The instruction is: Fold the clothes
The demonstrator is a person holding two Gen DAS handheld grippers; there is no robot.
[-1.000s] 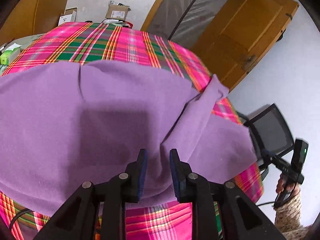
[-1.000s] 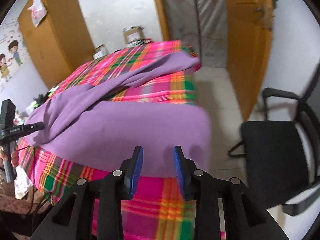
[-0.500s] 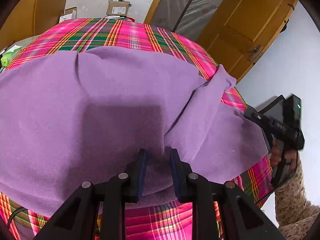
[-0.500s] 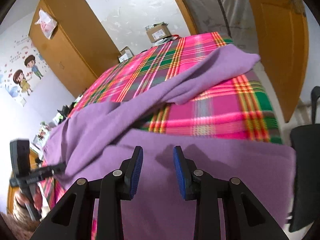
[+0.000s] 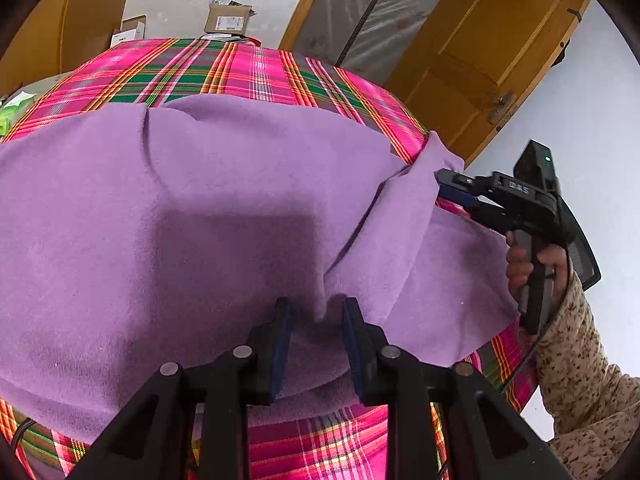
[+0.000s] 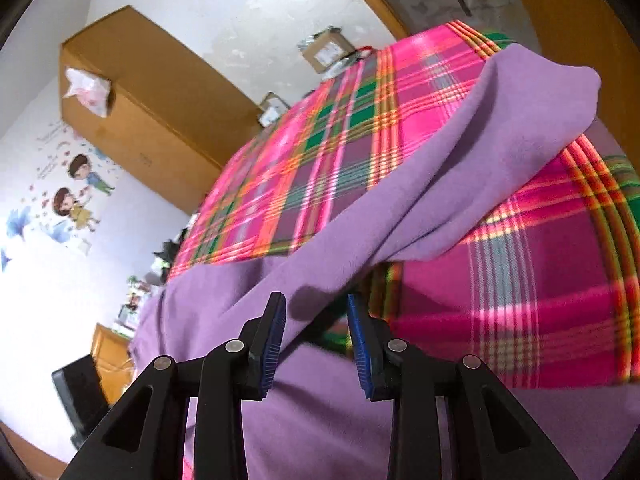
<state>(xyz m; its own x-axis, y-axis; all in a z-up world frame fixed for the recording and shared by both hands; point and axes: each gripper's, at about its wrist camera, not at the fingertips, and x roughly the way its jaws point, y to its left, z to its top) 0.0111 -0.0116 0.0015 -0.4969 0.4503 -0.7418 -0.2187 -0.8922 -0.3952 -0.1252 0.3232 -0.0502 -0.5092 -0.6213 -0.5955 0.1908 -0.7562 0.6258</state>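
Purple fleece-like garment [image 5: 200,208]: soft matt cloth, fine napped surface, no sheen; same fuzzy nap on its sleeve [image 6: 500,120] in the right wrist view.
Pink, green and orange plaid cover [image 5: 256,72]: woven cloth, flat and matt.
Left gripper [image 5: 316,312]: black matt plastic arms, round dull-metal rivets, blue ribbed pads [image 5: 282,344].
Right gripper [image 6: 316,312]: same black plastic, blue pads [image 6: 274,336] finely grooved.
Far right orange-brown wooden door [image 5: 492,48]: smooth, slight sheen.
Brown cardboard boxes [image 5: 228,20], far: dull paper surface.
Beige speckled sleeve [image 5: 580,368]: nubbly, rough knit.
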